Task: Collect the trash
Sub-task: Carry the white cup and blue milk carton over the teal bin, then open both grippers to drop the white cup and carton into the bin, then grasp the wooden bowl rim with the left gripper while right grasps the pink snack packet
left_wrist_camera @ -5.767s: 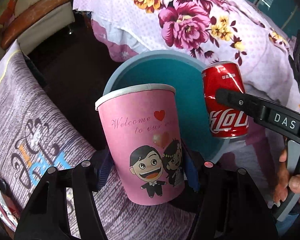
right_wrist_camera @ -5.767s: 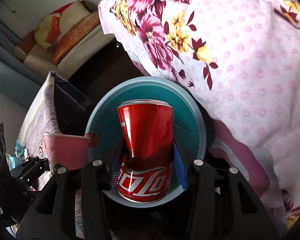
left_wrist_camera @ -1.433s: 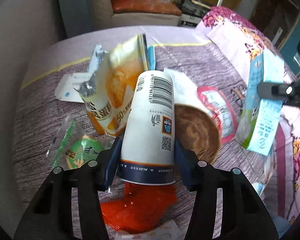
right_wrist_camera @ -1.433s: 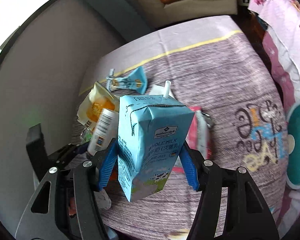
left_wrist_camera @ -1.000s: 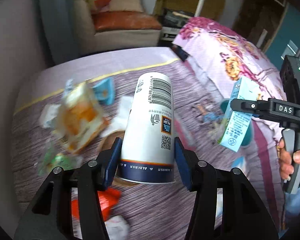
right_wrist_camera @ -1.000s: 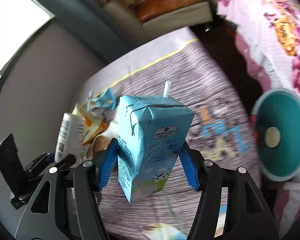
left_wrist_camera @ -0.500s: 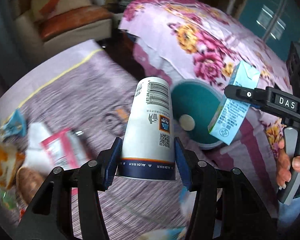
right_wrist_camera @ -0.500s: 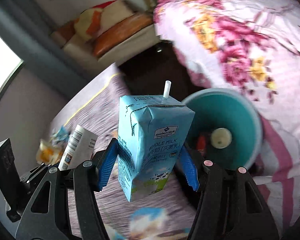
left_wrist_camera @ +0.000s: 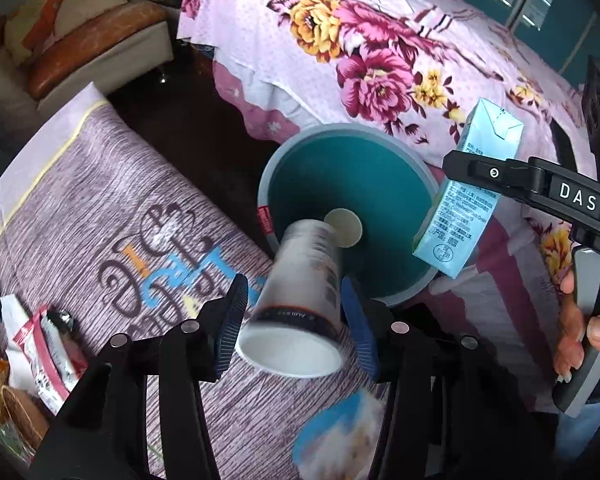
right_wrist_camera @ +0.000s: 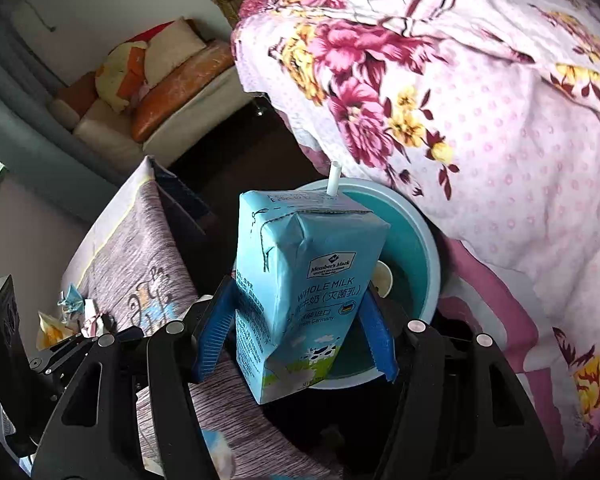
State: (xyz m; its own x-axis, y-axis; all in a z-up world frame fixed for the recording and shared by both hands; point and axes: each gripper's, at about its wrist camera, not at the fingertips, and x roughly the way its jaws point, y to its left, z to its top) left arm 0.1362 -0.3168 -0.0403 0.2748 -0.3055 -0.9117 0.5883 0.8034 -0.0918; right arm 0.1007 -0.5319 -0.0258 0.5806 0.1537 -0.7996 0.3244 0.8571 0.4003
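Both views are lit by soft, even daylight; no hard shadows are cast. A blown-out bright patch is seen at the far left edge of the right wrist view. Strong fisheye curvature is seen, with black vignetting in every corner. Motion blur is confined to the paper cup and a blue-white wrapper low in the left wrist view. The milk carton is rendered sharp, print legible. Gripper bodies are left dark and underexposed.

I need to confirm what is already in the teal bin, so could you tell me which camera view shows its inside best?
The left wrist view: the teal bin lies open to it, with a pale round disc at its bottom. In the right wrist view the milk carton covers most of the bin, leaving only its rim and a sliver of the inside.
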